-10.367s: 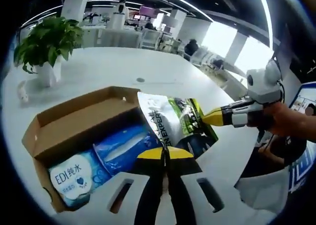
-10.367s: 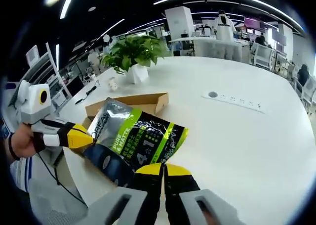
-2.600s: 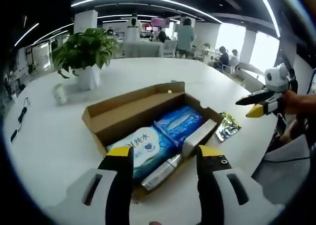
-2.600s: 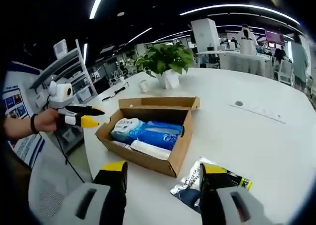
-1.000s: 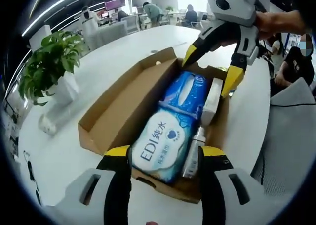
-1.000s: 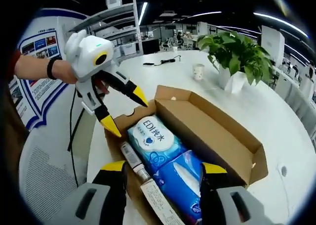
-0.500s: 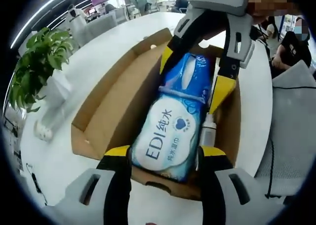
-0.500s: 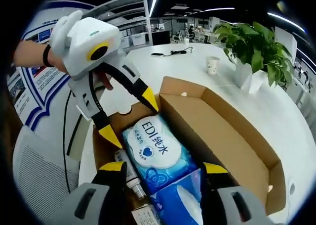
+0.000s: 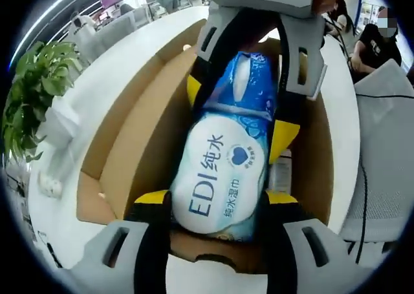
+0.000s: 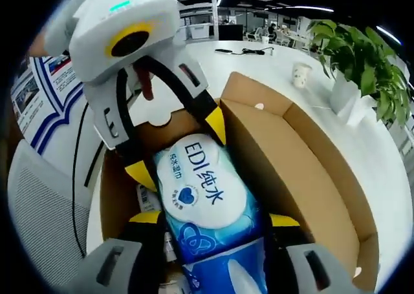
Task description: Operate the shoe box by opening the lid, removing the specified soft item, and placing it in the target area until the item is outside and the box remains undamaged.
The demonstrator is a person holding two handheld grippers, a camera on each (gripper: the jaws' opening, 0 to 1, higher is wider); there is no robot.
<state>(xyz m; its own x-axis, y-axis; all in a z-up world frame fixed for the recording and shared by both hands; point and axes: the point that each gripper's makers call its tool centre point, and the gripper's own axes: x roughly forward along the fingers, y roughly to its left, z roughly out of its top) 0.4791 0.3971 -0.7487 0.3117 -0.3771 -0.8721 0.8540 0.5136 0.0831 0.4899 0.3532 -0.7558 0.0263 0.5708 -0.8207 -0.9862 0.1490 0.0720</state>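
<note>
Brown cardboard is walling in both grippers — the open shoe box (image 9: 139,123) is sitting on the white table (image 9: 97,81), its lid flap (image 10: 304,171) folded back along one long side. Inside, a soft wipes pack (image 9: 223,178) with a white oval label reading "EDI" is lying lengthwise, touching a second blue tissue pack (image 9: 242,87) end to end. In the left gripper view, the left gripper (image 9: 217,207) is reaching down with its yellow-tipped jaws spread, one on each side of the wipes pack's near end; whether the tips are pressing the pack I cannot tell. From the far side the right gripper (image 9: 236,123) is coming in over the tissue pack, its jaws likewise apart and straddling the wipes pack's other end. A small white bottle (image 9: 279,171) is lying just beside the packs against the box wall. In the right gripper view — a potted plant (image 10: 359,55) and a paper cup (image 10: 301,74) are standing on the table beyond the box.
</note>
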